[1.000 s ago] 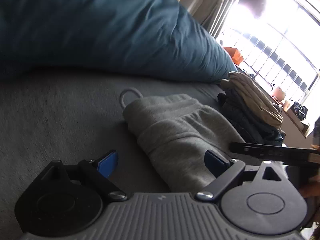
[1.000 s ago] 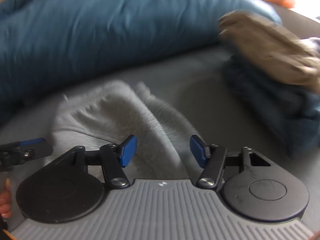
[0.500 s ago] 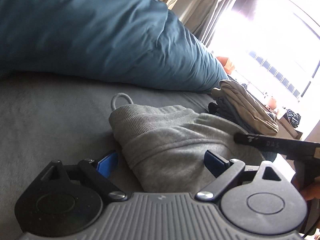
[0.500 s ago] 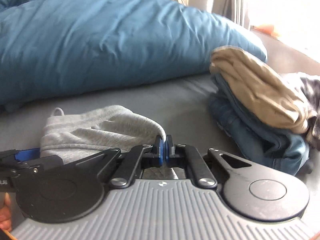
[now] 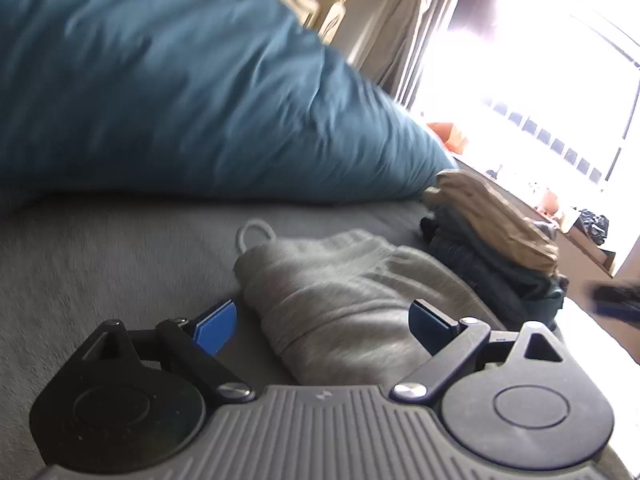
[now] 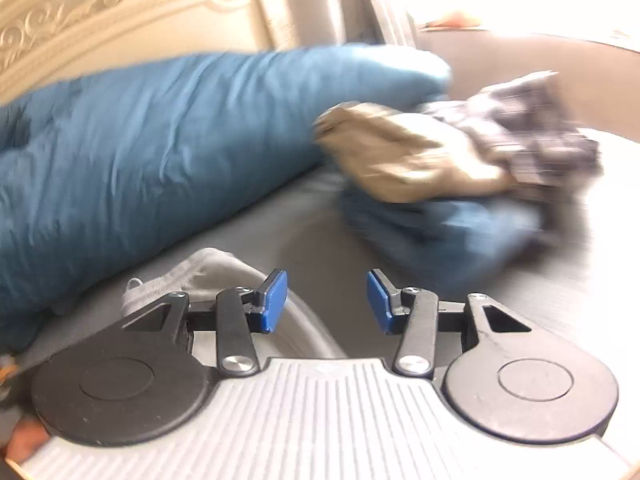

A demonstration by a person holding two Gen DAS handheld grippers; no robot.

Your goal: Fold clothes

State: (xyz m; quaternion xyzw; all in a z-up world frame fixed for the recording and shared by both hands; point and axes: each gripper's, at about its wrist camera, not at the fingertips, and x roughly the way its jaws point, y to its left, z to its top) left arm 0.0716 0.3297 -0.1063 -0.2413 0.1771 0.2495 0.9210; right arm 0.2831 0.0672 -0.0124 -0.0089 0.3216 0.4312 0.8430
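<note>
My left claw [image 5: 322, 328] stands wide, its 2 blue pads [image 5: 216, 326] well apart. The folded grey sweatpants [image 5: 340, 300] lie between them on the grey bedsheet [image 5: 100, 264]. The left pad is clear of the cloth; the right pad sits at the cloth's edge, and I cannot tell whether it touches. No grip on it. White drawstring loop [image 5: 256, 232] pokes out at the far end of the bundle, ahead and slightly left of the claw.

My right claw [image 6: 327, 300] is opening, pads [image 6: 274, 300] partway apart with nothing between them, only bare sheet [image 6: 320, 256] beyond. The grey sweatpants [image 6: 208, 272] lie low and left of its left finger, partly hidden behind the claw body.

Ahead and to the right of both claws: a stack of folded clothes [image 5: 492, 240], dark blue pieces below, 1 tan piece [image 6: 404, 160] on top. From the right claw's view a checked garment [image 6: 532, 128] sits against the stack's far right side; motion blur is heavy there, so the pattern is my best reading.

Farther ahead and left: large teal duvet [image 5: 180, 92] heaped across the bed. Behind it a cream carved headboard [image 6: 80, 12]. Far right, curtain [image 5: 404, 28] and a very bright window [image 5: 540, 80].
</note>
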